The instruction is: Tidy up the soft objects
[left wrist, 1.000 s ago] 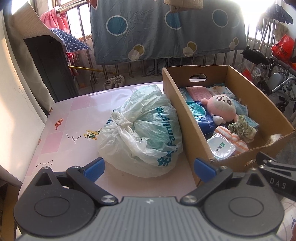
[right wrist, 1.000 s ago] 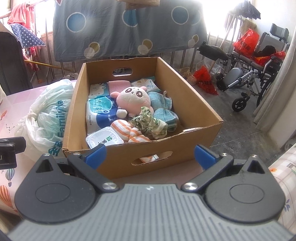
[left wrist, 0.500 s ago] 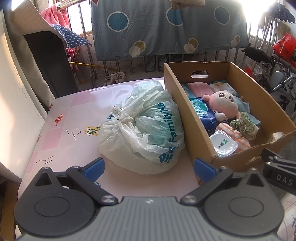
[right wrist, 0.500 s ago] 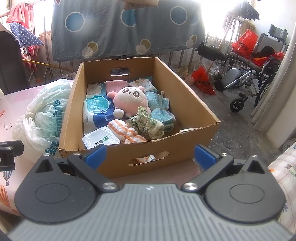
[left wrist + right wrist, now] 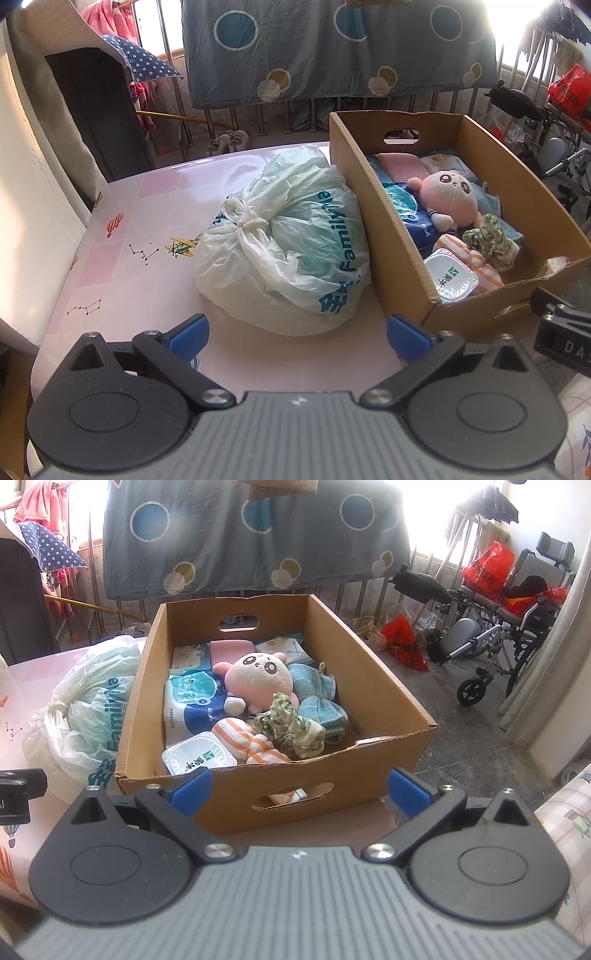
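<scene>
On the left, the pink checked worktop (image 5: 155,206) carries printed balloons, a small plane and constellation marks. The left gripper (image 5: 297,334) hangs above its near edge with its blue-tipped fingers (image 5: 188,334) spread wide and nothing between them. Just ahead of it lies a knotted white plastic bag (image 5: 291,243) with blue-green lettering, full and bulging, its right side pressed against the left wall of the cardboard box (image 5: 373,206).

The box stands open at the right end of the worktop, with a cut-out handle in its far wall and another in its near wall. Inside, along the left wall, lie blue and white tissue packs (image 5: 192,705), and at the near left corner a white sealed tub (image 5: 199,757) with green print. Beside the tub sits an orange-and-white striped cloth (image 5: 251,742); a strip of it shows through the near handle hole. A pink plush toy (image 5: 258,679) lies face up in the middle, in front of a folded pink cloth (image 5: 229,650). To its right are teal knitted cloths (image 5: 314,690), and a green patterned scrunchie (image 5: 291,731) rests in front of them.

The right gripper (image 5: 299,786) is held in front of the box's near wall, its blue-tipped fingers (image 5: 408,788) likewise spread apart and empty. Farther right, on the floor, stands a wheelchair (image 5: 509,627) among red plastic bags (image 5: 402,642).
</scene>
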Demonstrator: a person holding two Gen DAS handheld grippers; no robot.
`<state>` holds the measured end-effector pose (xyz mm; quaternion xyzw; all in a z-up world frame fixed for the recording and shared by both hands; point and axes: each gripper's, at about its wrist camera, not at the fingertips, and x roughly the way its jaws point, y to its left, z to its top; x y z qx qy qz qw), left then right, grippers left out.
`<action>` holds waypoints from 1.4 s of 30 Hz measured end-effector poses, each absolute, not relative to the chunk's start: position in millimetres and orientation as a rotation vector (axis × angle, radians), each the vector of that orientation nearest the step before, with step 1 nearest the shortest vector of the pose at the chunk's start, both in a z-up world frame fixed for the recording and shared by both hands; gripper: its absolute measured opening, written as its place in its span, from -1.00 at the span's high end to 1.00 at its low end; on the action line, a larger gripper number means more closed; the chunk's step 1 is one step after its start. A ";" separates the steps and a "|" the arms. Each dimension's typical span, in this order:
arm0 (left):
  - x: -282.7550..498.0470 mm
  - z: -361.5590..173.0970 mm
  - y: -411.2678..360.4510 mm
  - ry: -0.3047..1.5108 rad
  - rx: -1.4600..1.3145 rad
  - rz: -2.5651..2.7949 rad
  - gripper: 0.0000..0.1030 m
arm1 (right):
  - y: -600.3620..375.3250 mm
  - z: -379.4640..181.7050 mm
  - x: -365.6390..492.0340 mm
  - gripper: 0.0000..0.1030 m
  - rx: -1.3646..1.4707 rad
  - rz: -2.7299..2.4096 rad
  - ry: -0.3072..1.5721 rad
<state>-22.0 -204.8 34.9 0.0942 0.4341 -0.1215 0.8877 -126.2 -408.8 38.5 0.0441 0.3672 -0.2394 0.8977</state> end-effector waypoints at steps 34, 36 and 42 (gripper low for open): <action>-22.6 31.5 -206.4 0.917 0.195 -0.257 -1.00 | -409.6 37.8 -125.5 -0.98 0.090 -0.492 0.763; -22.9 30.9 -206.8 0.918 0.196 -0.258 -1.00 | -409.5 37.9 -125.6 -0.98 0.091 -0.492 0.763; -22.8 31.3 -206.9 0.917 0.196 -0.257 -1.00 | -409.7 37.8 -125.6 -0.98 0.090 -0.492 0.763</action>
